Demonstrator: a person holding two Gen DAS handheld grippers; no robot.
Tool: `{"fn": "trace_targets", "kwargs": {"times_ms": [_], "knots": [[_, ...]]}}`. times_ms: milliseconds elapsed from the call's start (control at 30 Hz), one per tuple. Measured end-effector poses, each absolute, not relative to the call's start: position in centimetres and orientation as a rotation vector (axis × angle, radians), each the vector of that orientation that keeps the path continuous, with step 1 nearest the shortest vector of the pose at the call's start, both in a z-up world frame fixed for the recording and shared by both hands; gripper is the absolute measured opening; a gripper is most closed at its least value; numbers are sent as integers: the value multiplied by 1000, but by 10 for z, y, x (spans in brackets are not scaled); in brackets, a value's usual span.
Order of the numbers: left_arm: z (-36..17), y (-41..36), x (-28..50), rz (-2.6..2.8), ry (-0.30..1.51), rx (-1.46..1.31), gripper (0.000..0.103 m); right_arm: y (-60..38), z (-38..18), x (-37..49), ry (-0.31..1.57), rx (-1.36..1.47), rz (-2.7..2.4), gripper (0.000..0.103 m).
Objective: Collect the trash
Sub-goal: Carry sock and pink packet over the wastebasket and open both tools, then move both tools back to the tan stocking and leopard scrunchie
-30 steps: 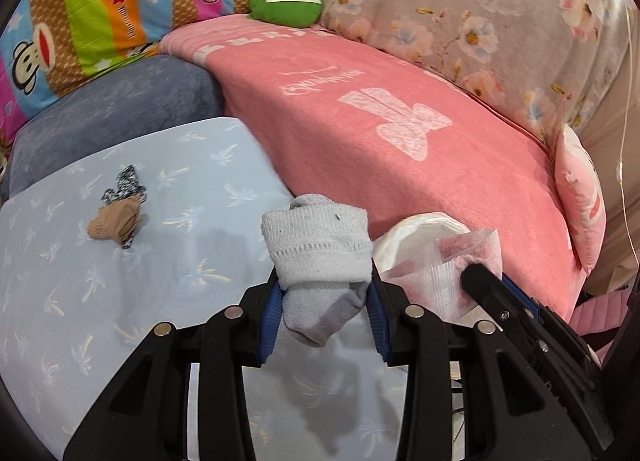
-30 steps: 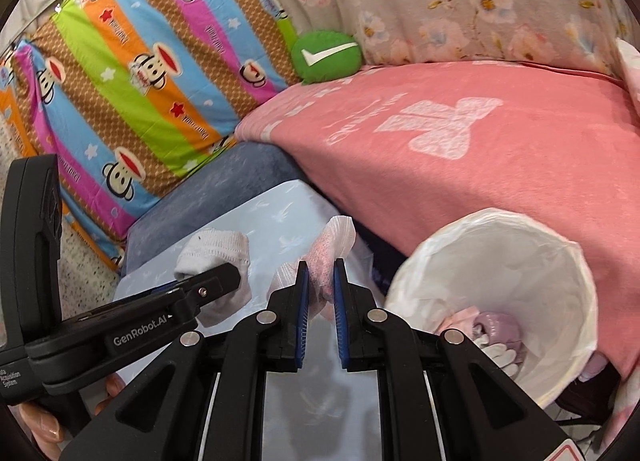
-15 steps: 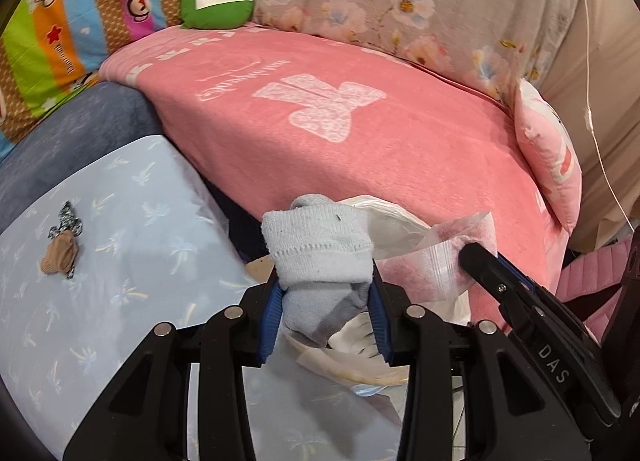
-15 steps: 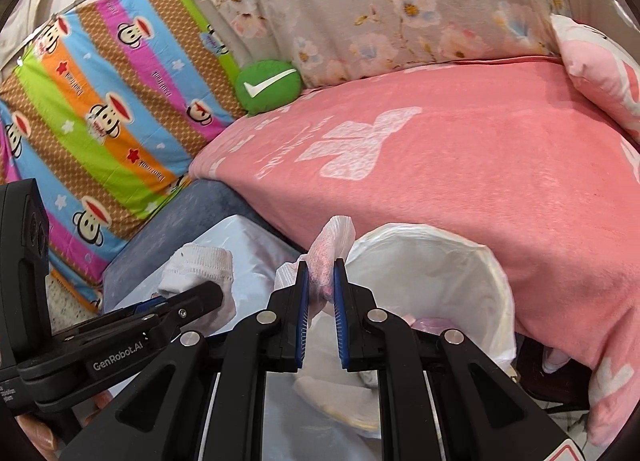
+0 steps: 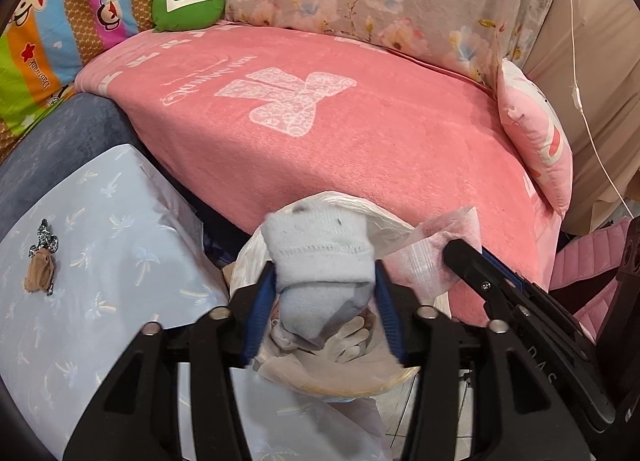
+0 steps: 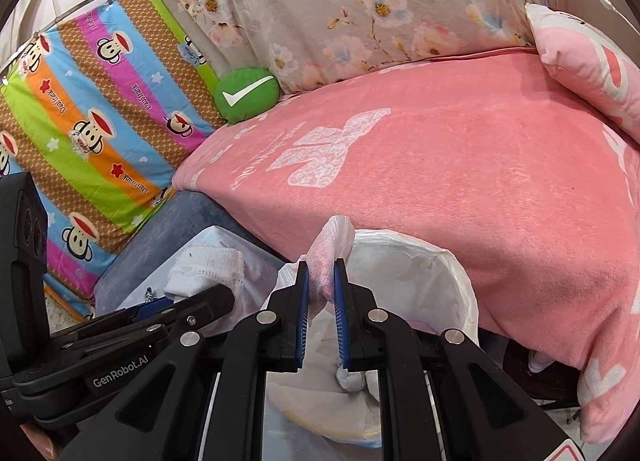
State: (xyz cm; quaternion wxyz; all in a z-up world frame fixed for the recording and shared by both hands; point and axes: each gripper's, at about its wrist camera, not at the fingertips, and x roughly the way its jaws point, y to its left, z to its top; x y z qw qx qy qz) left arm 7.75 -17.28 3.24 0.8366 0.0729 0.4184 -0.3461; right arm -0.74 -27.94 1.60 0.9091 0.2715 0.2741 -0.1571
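- spreading across the back of both views is the pink blanket (image 5: 360,149) on the sofa, with a green check-mark cushion (image 5: 188,3) at its far left end and a pink pillow (image 5: 536,141) at its right end.
- in front of it, on your left, sits the table (image 5: 100,269) under a pale blue palm-print cloth; its corner is just beside the bin.
- the white-lined trash bin (image 6: 420,273) stands between the table and the sofa, right under both tools, with crumpled white bits lying inside.
- your left gripper (image 5: 324,313) hangs over the bin mouth; its blue-padded fingers look slightly parted at either side of a balled grey-white sock (image 5: 324,269), and you cannot tell whether they grip it.
- your right gripper (image 6: 320,301) has its fingers nearly closed, pinching a pink-speckled plastic wrapper (image 6: 330,249) above the bin's near left rim.
- a small tan and dark patterned bundle (image 5: 40,265) lies on the table, well apart from the bin.
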Motion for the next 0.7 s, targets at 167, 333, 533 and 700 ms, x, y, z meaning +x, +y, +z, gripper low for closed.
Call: {"fn": "trace_targets", "kwargs": {"times_ms": [167, 333, 533, 700], "knots": [[38, -168, 78, -701, 841, 144, 80, -280, 14, -7, 565, 572, -336, 20], [35, -162, 85, -674, 854, 128, 80, -279, 14, -4, 566, 568, -330, 25], [33, -150, 88, -641, 854, 113, 80, -271, 15, -2, 569, 553, -317, 33], [31, -137, 92, -617, 855, 92, 80, -260, 15, 4, 584, 536, -295, 34]]}}
